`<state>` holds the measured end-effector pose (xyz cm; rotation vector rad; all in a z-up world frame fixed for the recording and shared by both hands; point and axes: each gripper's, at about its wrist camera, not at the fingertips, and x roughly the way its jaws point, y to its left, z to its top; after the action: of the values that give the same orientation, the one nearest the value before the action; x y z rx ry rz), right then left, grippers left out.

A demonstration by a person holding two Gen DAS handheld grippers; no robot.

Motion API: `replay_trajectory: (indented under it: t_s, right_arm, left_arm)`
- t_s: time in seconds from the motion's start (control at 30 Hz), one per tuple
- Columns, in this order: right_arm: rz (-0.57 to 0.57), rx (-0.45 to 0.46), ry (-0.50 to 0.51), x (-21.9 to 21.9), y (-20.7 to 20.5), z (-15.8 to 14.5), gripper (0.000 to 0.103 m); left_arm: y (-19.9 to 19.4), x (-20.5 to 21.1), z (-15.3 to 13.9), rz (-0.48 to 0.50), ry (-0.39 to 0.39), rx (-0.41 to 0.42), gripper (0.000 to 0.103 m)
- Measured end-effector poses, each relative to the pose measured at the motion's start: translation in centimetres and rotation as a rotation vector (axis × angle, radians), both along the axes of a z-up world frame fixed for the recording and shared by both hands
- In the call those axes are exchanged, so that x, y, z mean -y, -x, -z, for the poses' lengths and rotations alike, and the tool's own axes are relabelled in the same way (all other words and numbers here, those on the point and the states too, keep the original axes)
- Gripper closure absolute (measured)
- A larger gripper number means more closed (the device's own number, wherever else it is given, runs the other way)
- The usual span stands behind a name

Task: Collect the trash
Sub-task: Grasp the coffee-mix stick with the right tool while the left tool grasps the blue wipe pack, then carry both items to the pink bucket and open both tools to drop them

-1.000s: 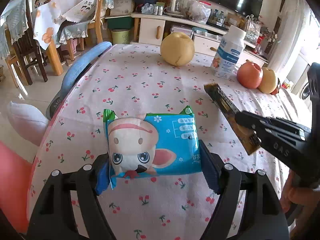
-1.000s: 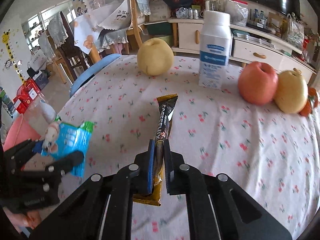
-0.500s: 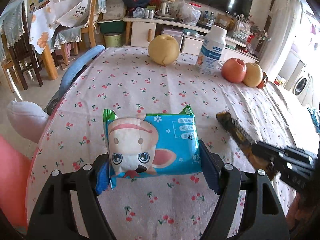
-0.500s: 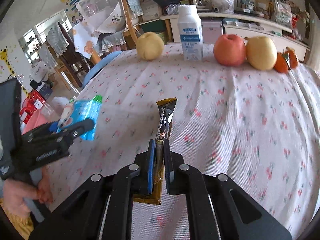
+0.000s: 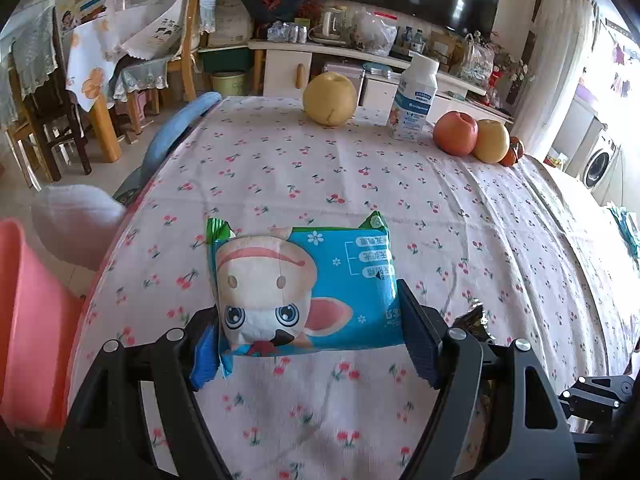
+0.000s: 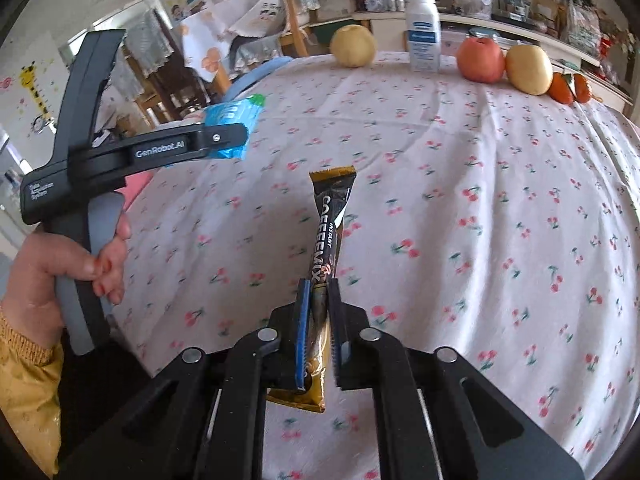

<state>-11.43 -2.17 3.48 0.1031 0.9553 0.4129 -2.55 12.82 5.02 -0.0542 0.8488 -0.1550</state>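
A blue wet-wipes pack [image 5: 304, 284] with a cartoon cow face hangs above the cherry-print tablecloth [image 5: 480, 208], my left gripper [image 5: 308, 332] shut on its two short sides. From the right wrist view the same pack [image 6: 236, 114] shows edge-on in the left gripper [image 6: 224, 140], held by a hand in a yellow sleeve. My right gripper [image 6: 318, 292] grips a brown and gold instant coffee sachet [image 6: 330, 220] that stands out forward over the table. Its jaws are opening slightly, and the pads still touch the sachet.
At the table's far edge stand a yellow pear [image 5: 330, 98], a white milk bottle [image 5: 414, 100], a red apple [image 5: 456, 132], a second pear [image 5: 490, 140] and small tangerines [image 6: 568, 88]. A pink container [image 5: 28, 320] and a blue chair back [image 5: 180, 124] sit left of the table.
Both grippers have drawn back toward the near side of the table, so the fruit and bottle look farther off. The right gripper has slid to the left wrist view's lower right corner.
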Motion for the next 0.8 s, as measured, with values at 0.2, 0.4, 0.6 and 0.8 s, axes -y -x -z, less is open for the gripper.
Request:
replay_trajectory:
  t_s: [0.2, 0.4, 0.6, 0.8]
  right_arm:
    - [0.031, -0.003, -0.017, 0.0, -1.4, 0.3, 0.086]
    - [0.062, 0.010, -0.027, -0.4, -2.9, 0.5, 0.068]
    - [0.090, 0.027, 0.039, -1.4, -3.6, 1.0, 0.080]
    - [0.083, 0.064, 0.134, -3.0, -3.6, 0.6, 0.090]
  left_arm:
    - [2.1, -0.9, -0.2, -0.018, -0.001, 0.008, 0.027]
    - [2.9, -1.6, -0.5, -0.017, -0.005, 0.021, 0.027]
    - [3.1, -2.6, -0.9, -0.021, -0.010, 0.039, 0.027]
    - [3.4, -4.2, -1.7, -0.048, 0.021, 0.067, 0.027]
